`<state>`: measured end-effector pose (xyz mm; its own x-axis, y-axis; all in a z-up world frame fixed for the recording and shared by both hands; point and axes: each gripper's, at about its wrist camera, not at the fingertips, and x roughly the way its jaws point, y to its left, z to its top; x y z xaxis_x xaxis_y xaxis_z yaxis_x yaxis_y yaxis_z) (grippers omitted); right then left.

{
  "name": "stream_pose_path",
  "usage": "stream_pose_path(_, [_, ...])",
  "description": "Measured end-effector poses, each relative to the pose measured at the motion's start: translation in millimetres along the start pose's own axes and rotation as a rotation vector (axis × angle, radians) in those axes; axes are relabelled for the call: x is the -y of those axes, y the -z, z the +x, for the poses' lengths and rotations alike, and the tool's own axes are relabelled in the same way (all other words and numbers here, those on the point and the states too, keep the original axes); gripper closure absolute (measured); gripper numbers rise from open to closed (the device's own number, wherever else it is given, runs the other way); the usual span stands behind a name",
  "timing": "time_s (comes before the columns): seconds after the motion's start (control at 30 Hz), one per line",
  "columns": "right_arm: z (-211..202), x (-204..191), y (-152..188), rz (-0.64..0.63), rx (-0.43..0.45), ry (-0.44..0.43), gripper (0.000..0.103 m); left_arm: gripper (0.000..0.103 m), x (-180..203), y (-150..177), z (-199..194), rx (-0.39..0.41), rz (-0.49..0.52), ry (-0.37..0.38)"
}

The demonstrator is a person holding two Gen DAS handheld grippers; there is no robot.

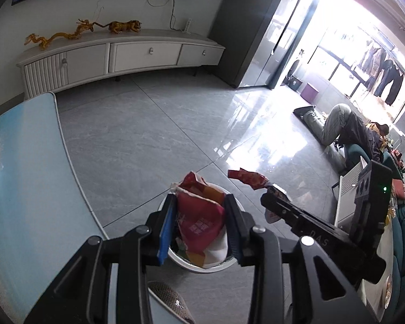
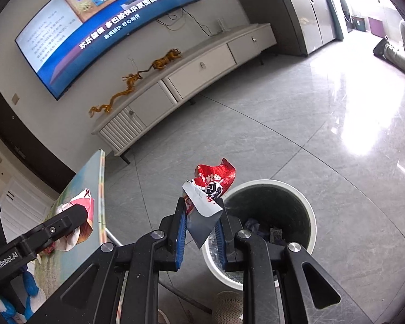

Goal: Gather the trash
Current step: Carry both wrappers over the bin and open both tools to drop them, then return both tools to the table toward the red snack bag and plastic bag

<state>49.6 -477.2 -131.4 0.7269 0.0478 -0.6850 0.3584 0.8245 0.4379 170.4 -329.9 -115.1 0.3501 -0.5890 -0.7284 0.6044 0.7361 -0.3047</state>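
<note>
My left gripper [image 1: 200, 198] is shut on a crumpled red, white and orange snack bag [image 1: 199, 216]. It hangs right over the white trash bin [image 1: 202, 268], whose rim shows under the bag. My right gripper [image 2: 200, 202] is shut on a red and silver wrapper [image 2: 210, 186], held just left of the bin's rim [image 2: 309, 216]. Dark trash lies inside the bin. In the left wrist view the right gripper [image 1: 270, 189] comes in from the right with the red wrapper [image 1: 247, 178]. The right wrist view has the left gripper [image 2: 82, 210] at its left edge, holding the snack bag [image 2: 78, 232].
A table with a pale blue top [image 1: 27, 189] stands left of the bin. A white TV cabinet [image 1: 121, 54] lines the far wall under a screen. A person [image 1: 343, 124] is low on the floor at the right. A slipper [image 2: 226, 307] lies by the bin.
</note>
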Motion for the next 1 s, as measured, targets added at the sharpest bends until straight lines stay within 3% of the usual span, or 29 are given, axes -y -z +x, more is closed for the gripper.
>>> stream_pose_path(0.27, [36,30,1,0.059,-0.067,0.040,0.082,0.066,7,-12,51,-0.079,-0.020,0.080])
stream_pose_path(0.3, [40,32,1,0.064,-0.072,0.048,0.082,0.061,8,-14,55,-0.087,-0.024,0.091])
stream_pose_path(0.37, [42,39,2,0.080,-0.073,0.066,0.060,0.050,10,-15,62,-0.092,-0.032,0.108])
stream_pose_path(0.4, [42,42,2,0.086,-0.069,0.079,0.056,0.048,11,-16,64,-0.092,-0.034,0.114])
stream_pose_path(0.57, [38,48,3,0.093,-0.067,0.094,0.055,0.048,8,-17,62,-0.091,-0.039,0.115])
stream_pose_path(0.73, [28,33,0,0.065,-0.048,0.075,0.055,0.048,5,-18,39,-0.037,-0.038,0.065])
stream_pose_path(1.0, [7,-18,-5,-0.027,-0.005,0.022,0.054,0.048,-18,-7,-33,0.107,-0.048,-0.079])
